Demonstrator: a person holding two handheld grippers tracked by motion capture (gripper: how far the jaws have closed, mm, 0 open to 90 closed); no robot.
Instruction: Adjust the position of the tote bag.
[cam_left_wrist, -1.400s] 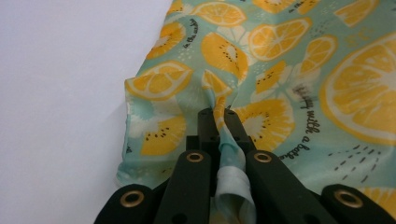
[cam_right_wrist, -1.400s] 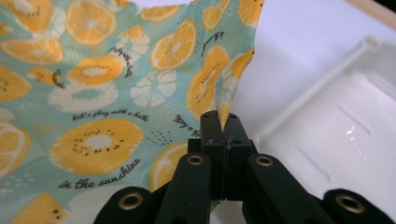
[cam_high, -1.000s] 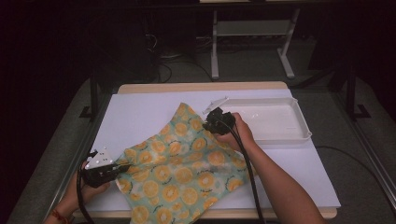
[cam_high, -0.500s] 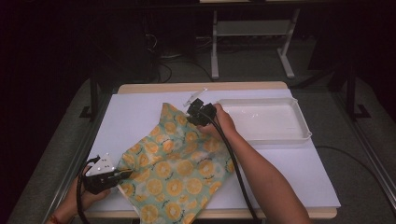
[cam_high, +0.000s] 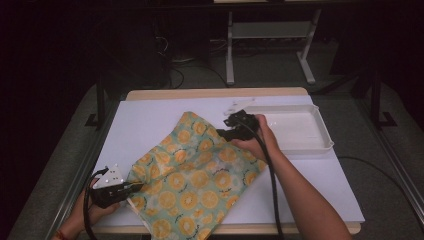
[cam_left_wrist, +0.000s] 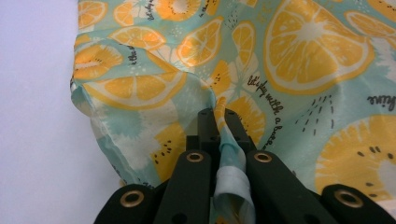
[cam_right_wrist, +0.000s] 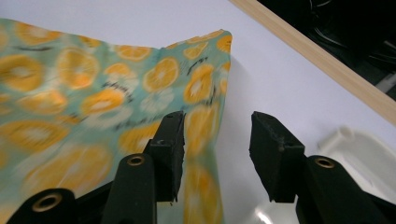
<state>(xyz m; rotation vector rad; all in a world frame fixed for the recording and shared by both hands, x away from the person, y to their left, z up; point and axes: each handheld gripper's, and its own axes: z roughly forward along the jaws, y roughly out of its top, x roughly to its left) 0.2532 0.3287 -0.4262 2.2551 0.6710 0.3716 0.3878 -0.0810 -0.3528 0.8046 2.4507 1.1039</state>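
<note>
A pale green cloth printed with orange slices (cam_high: 195, 175) lies spread on the white table cover (cam_high: 145, 125). My left gripper (cam_high: 131, 187) is shut on the cloth's near-left edge; in the left gripper view a fold of cloth (cam_left_wrist: 224, 140) is pinched between the jaws of the left gripper (cam_left_wrist: 218, 116). My right gripper (cam_high: 225, 131) hovers at the cloth's far right edge with its jaws open. In the right gripper view the cloth (cam_right_wrist: 93, 102) lies under and left of the right gripper (cam_right_wrist: 217, 135), its far corner ahead, and nothing is held.
A white plastic tray (cam_high: 300, 131) stands at the right, just beyond the right hand, and its corner (cam_right_wrist: 355, 149) appears in the right gripper view. The table's wooden far edge (cam_high: 215, 93) borders the cover. Bare cover lies left of the cloth.
The right gripper carried the cloth's far edge leftward, then came back right and now stands open. The cloth lies flatter and wider. The left gripper kept its hold.
</note>
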